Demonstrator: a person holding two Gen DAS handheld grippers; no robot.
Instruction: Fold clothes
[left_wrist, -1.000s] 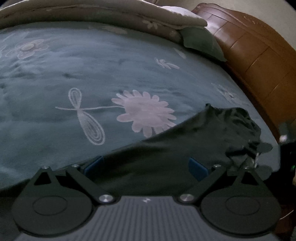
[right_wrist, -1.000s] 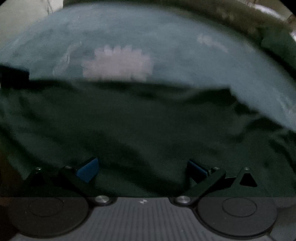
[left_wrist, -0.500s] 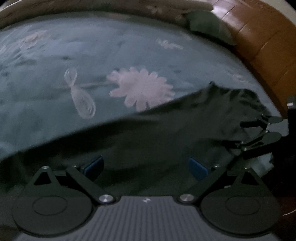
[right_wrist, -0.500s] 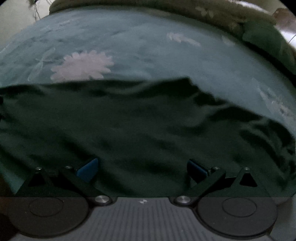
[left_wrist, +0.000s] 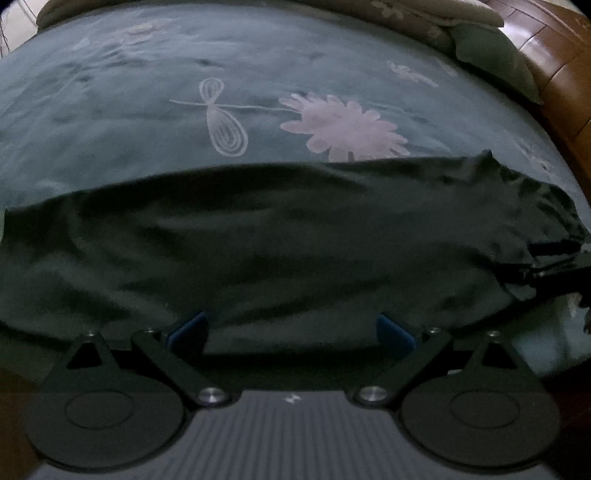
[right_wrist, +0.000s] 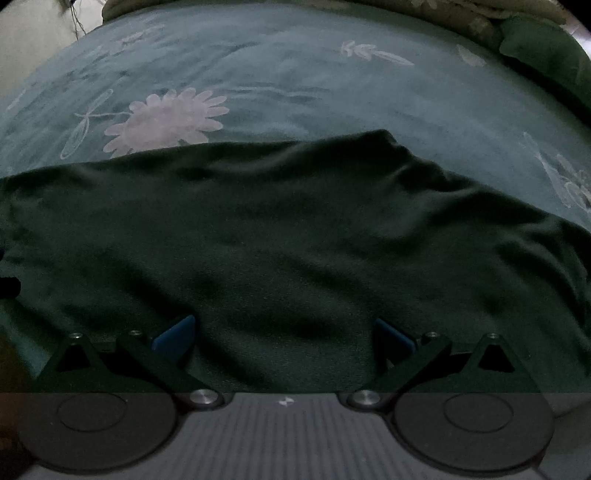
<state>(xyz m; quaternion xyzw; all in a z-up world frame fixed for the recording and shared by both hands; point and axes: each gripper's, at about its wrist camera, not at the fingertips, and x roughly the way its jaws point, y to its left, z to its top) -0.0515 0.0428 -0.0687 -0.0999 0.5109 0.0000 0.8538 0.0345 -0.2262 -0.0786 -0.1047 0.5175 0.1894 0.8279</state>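
We see the dark garment (left_wrist: 280, 240) now spread wider below the bedspread's pink flower (left_wrist: 343, 125); left gripper (left_wrist: 291, 328) & right gripper (right_wrist: 284, 328) both w/ fingers apart, gripping nothing, so probably ready for folding.

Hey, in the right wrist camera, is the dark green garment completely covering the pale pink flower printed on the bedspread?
No, the dark green garment hides only the lower petals of the pale pink flower; most of it shows above the cloth's edge.
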